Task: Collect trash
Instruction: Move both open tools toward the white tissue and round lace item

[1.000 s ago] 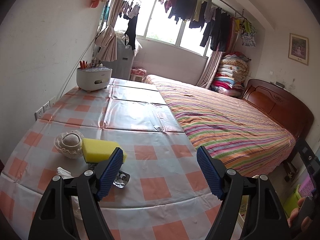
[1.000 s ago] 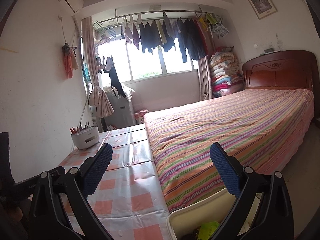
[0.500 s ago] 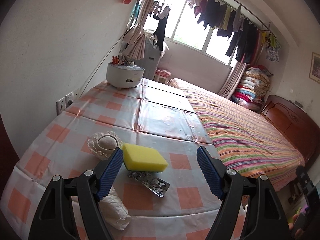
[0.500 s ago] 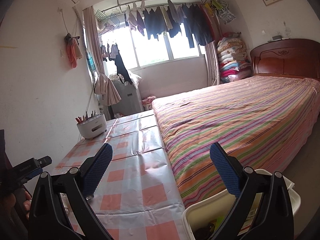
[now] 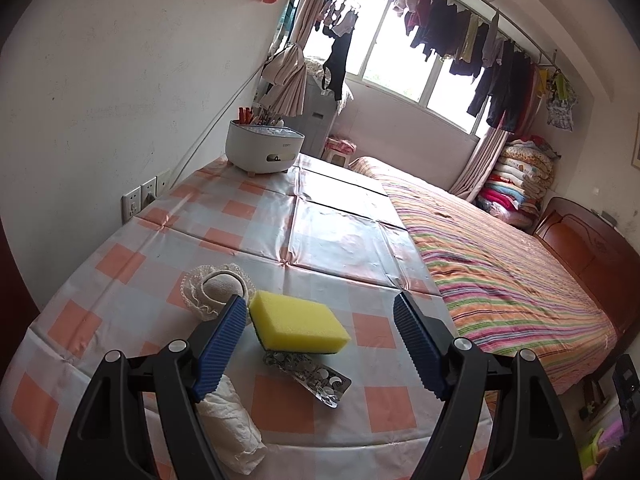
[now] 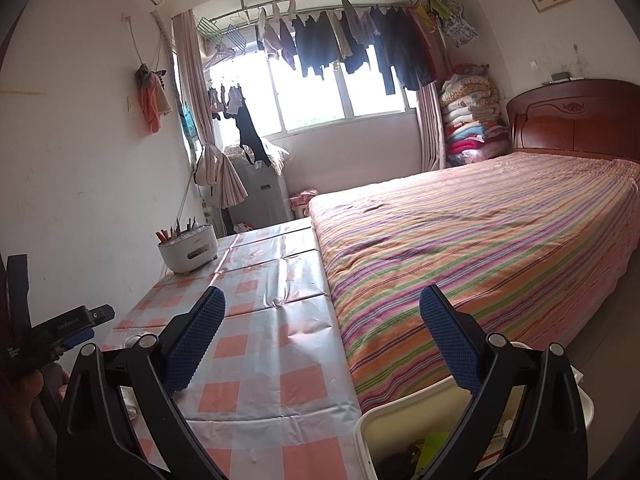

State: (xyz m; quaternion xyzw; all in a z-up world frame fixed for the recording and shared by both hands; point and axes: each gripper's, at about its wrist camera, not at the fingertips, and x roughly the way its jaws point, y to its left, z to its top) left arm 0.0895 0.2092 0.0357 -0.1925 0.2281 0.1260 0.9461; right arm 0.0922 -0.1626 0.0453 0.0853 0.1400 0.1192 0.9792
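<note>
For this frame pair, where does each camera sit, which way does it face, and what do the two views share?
Left wrist: on the left gripper, above the table's near end, looking down at the yellow sponge, blister pack and crumpled tissue; both fingers show, apart.
Right wrist: on the right gripper, at the table's near corner, facing the bed, with the white bin below; both fingers show, apart.
Shared: checkered table, white pen holder, bed, window.
</note>
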